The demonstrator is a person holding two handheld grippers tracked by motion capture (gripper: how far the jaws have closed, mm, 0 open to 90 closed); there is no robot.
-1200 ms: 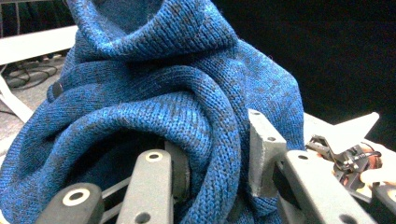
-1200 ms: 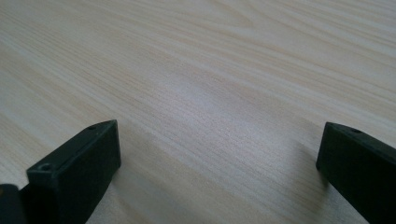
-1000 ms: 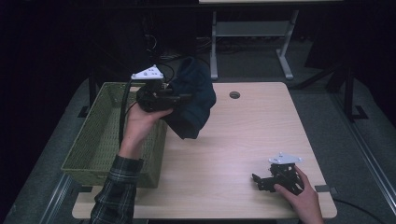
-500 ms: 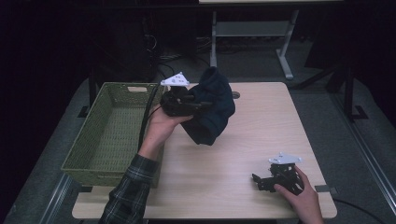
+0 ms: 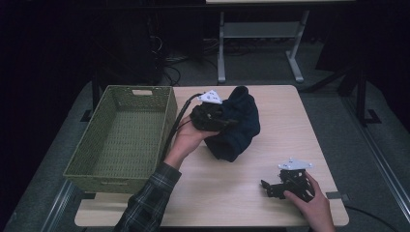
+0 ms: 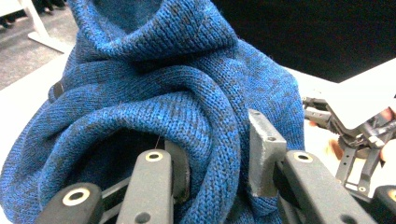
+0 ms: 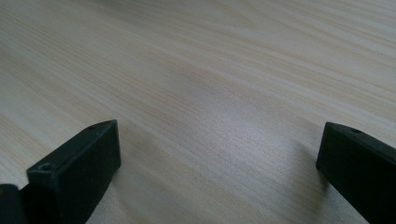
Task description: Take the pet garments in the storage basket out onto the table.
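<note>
From where I stood, the left gripper (image 5: 227,122) was clenched on a fold of the blue knitted garment (image 5: 237,126), holding the bundle up over the table (image 5: 285,125) near the middle of the high view, just right of the woven basket (image 5: 169,108). In the left gripper view the jaws pinched a thick roll of the garment's knit (image 6: 187,107) between them, and the cloth hung bunched and twisted. The basket looked to have nothing in it. The right gripper (image 5: 271,189) rested low at the lower right of the frame, its jaws spread wide over bare wood, grasping nothing. I judged the step in hand to be carrying the garment across the tabletop. The next move, I thought, called for setting it down on open wood and bringing the idle gripper over to help spread it.
</note>
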